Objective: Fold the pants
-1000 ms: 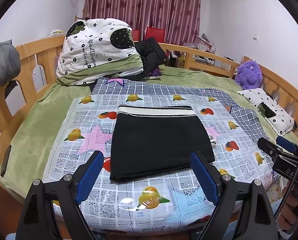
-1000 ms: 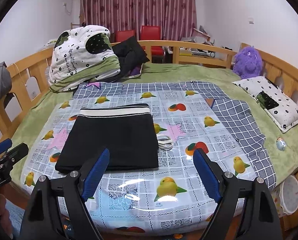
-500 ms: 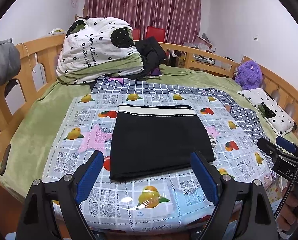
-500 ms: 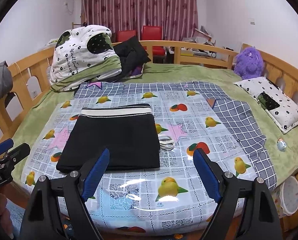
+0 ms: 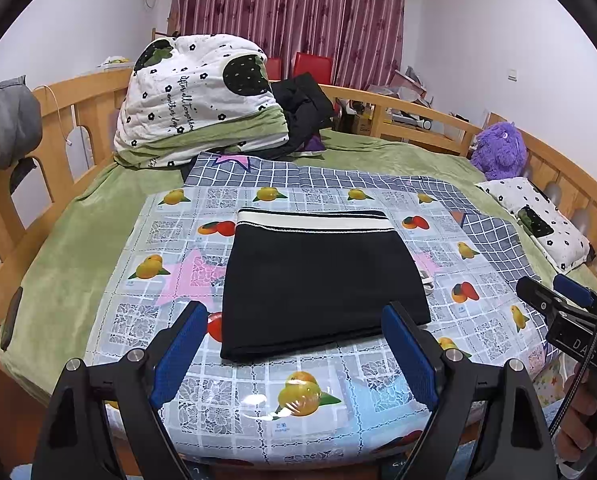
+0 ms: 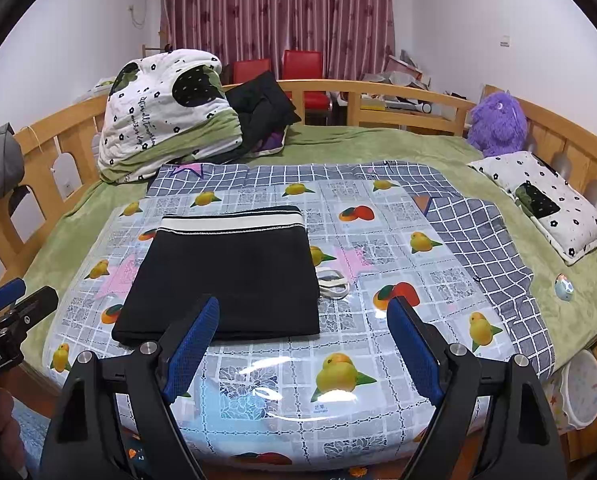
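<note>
- Lying flat near the middle of the fruit-print mat [image 5: 298, 396], the pants [image 5: 318, 280] form a neat black rectangle, the striped waistband at its 12 o'clock edge; the folding looks finished, or at most one more fold remains.
- A white cord [image 6: 332, 282] peeks out, touching the pants' 3 o'clock edge.
- Both claws hang off the mat's 6 o'clock side: the left gripper [image 5: 294, 352] and the right gripper [image 6: 302, 344] stand wide apart, holding nothing, clear of the cloth.
- Open mat surrounds the pants on all sides, widest toward 3 o'clock.
- Farther out, a rolled quilt [image 5: 198, 96] sits at 11 o'clock, a pillow [image 6: 542, 200] at 2 o'clock, and the wooden bed rail [image 5: 418, 108] rings everything.
</note>
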The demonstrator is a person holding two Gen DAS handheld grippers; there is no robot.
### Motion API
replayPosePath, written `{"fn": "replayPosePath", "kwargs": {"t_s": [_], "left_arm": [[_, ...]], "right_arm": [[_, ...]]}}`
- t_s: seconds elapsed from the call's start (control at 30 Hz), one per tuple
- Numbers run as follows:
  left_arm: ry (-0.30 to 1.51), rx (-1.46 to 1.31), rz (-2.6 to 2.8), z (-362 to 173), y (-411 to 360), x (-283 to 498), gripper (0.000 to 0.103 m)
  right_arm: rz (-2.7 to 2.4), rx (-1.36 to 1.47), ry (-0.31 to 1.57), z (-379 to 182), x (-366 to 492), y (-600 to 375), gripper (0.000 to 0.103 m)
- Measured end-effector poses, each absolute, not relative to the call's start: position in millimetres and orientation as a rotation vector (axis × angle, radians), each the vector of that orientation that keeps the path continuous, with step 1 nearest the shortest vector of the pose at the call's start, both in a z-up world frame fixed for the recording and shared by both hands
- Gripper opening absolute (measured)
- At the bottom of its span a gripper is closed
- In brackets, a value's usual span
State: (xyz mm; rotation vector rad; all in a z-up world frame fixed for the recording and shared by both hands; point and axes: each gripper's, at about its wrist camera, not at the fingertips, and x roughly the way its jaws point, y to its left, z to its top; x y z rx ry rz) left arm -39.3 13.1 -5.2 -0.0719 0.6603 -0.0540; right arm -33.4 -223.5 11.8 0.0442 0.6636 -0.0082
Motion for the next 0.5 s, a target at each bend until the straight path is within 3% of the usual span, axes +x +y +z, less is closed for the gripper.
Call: {"fn": "replayPosePath", "kwargs": {"t_s": [0.5], "left_arm": [[0.661, -0.072, -0.057, -5.6, 13.7, -38.9, 0.088]], "right_arm": [[-0.009, 0.048, 0.663, 9.6, -33.5, -226.0, 0.085]]}}
